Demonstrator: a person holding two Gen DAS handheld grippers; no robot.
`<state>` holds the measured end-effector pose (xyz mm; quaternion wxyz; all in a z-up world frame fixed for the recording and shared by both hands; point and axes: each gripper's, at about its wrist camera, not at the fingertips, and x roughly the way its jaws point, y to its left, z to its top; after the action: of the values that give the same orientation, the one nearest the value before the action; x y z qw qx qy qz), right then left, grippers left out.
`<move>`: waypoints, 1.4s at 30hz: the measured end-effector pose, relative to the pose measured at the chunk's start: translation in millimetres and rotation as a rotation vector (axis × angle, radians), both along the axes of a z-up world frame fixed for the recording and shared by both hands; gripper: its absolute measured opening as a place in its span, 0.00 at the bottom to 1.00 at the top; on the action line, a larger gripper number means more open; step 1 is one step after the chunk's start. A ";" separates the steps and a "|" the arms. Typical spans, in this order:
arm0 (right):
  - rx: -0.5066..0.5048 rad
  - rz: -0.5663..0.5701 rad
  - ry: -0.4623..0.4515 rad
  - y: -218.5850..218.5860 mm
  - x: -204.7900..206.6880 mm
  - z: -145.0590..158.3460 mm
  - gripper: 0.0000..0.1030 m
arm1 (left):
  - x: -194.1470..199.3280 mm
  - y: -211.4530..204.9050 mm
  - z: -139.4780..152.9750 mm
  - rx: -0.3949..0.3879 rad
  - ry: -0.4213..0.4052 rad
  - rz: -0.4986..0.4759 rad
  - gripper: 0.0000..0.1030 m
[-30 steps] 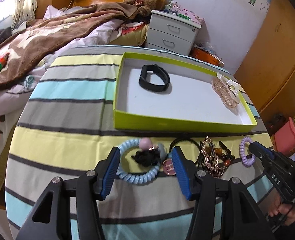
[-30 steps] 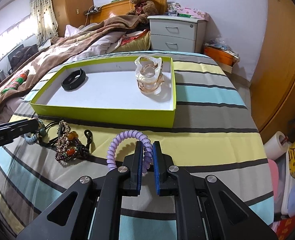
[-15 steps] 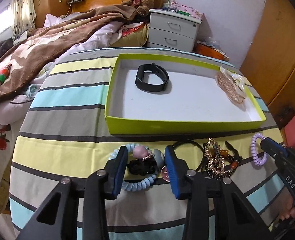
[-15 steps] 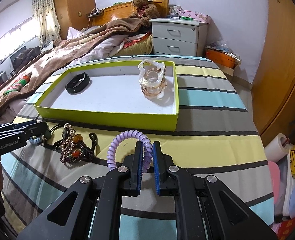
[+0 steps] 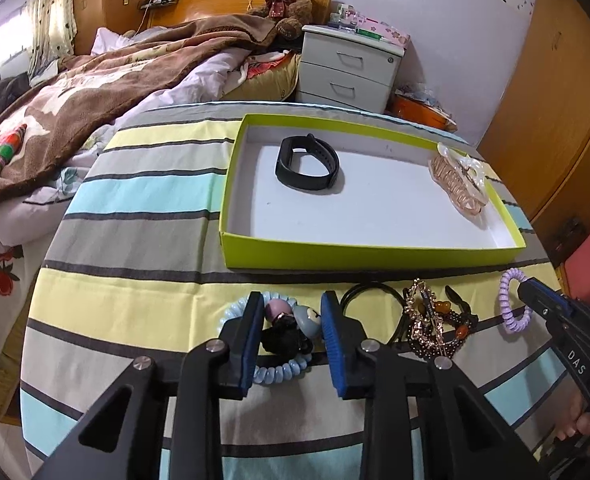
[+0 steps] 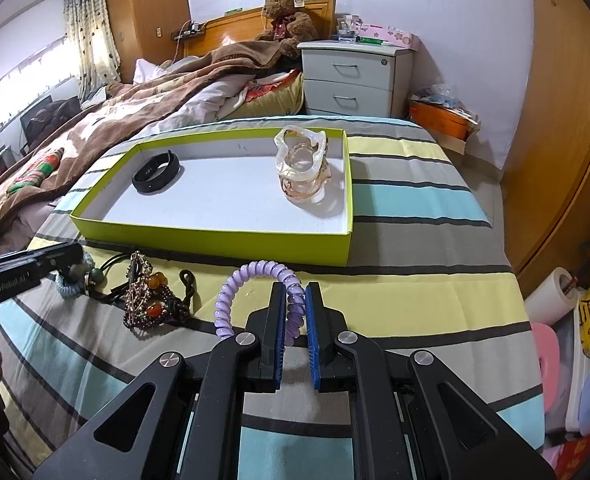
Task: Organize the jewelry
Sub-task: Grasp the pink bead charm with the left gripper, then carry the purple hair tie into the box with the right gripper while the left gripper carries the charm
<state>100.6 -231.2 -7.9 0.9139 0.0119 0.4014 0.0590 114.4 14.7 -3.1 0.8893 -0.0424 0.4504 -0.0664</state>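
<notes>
A lime-green tray (image 5: 367, 254) (image 6: 215, 242) on the striped cloth holds a black band (image 5: 307, 162) (image 6: 157, 172) and a clear pink hair claw (image 5: 461, 180) (image 6: 303, 170). My left gripper (image 5: 293, 312) has its jaws around a black hair tie with pink and grey charms (image 5: 291, 324), lying on a pale blue coil tie (image 5: 273, 372); the pads look close to it but contact is unclear. My right gripper (image 6: 295, 300) (image 5: 535, 292) is shut on a purple coil tie (image 6: 251, 280) (image 5: 511, 308).
A beaded bracelet pile (image 5: 431, 328) (image 6: 147, 300) and a black cord loop (image 5: 371, 292) lie between the grippers. A bed with a brown blanket (image 5: 115, 88) is to the left, a white nightstand (image 5: 351, 68) behind, a wooden wardrobe (image 5: 555, 80) to the right.
My left jaws have narrowed around the charm hair tie and moved slightly forward. My right gripper has stayed shut on the purple coil and lifted a little.
</notes>
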 end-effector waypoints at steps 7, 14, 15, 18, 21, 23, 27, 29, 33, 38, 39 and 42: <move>0.005 0.001 -0.011 0.3 -2.7 2.4 0.10 | -1.9 10.3 5.2 -0.032 0.000 0.013 0.07; 0.009 -0.004 -0.008 -1.7 -4.5 1.5 0.10 | -7.4 6.6 -4.1 -0.046 0.033 -0.039 0.46; 0.008 -0.002 -0.008 -1.9 -4.3 1.6 0.10 | -6.7 5.2 -5.5 -0.038 0.039 -0.039 0.46; 0.008 -0.002 -0.008 -1.6 -4.5 1.4 0.10 | -6.1 1.6 -8.0 -0.020 0.043 -0.040 0.46; 0.008 -0.001 -0.008 -1.8 -4.4 1.5 0.10 | -4.2 -1.2 -10.8 0.018 0.055 -0.027 0.32; 0.007 -0.003 -0.009 -1.6 -4.5 1.4 0.10 | -5.3 -3.4 -10.5 0.037 0.050 -0.034 0.30; 0.008 -0.003 -0.012 -0.8 -5.4 2.1 0.10 | -8.9 -3.7 -9.9 0.042 0.042 -0.042 0.28; 0.008 -0.004 -0.015 -0.3 -5.8 3.0 0.10 | -9.7 -2.1 -7.9 0.038 0.036 -0.037 0.27; 0.009 -0.002 -0.023 0.4 -6.4 7.1 0.10 | -11.9 1.8 0.3 0.028 0.018 -0.027 0.27; 0.006 0.003 -0.042 1.9 -6.8 17.4 0.10 | -13.6 6.7 11.5 0.008 -0.003 -0.019 0.27; 0.006 0.003 -0.047 1.6 -7.2 19.6 0.10 | -13.8 7.6 14.1 0.003 -0.008 -0.018 0.27; 0.004 0.004 -0.063 2.0 -6.2 27.5 0.10 | -13.8 9.9 23.4 -0.010 -0.026 -0.017 0.27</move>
<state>94.4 -229.1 19.6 0.9260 0.0111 0.3723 0.0619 100.6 24.5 20.3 0.8942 -0.0422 0.4390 -0.0766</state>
